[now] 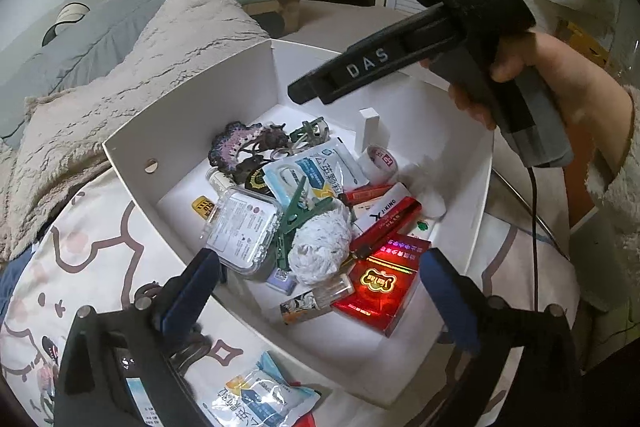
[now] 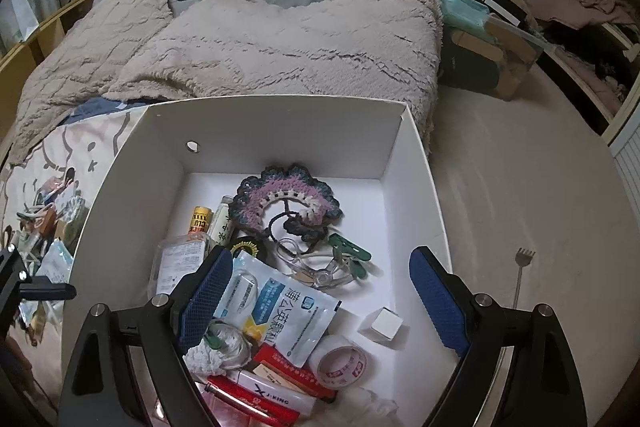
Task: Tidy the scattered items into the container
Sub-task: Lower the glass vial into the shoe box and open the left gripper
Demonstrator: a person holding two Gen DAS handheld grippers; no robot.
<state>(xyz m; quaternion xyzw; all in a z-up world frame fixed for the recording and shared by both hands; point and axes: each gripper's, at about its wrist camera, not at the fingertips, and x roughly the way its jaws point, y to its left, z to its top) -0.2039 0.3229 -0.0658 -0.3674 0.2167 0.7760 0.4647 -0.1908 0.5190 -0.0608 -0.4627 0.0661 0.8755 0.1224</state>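
A white open box sits on the bed and holds many small items: a crocheted piece, a white and blue sachet, a tape roll, red packs, a clear case, green pegs. My left gripper is open and empty above the box's near side. My right gripper is open and empty above the box; it shows in the left wrist view. A second sachet lies on the sheet outside the box.
Several loose items lie on the cartoon-print sheet left of the box. A fluffy beige blanket covers the bed behind. The floor to the right holds a back scratcher and cardboard boxes.
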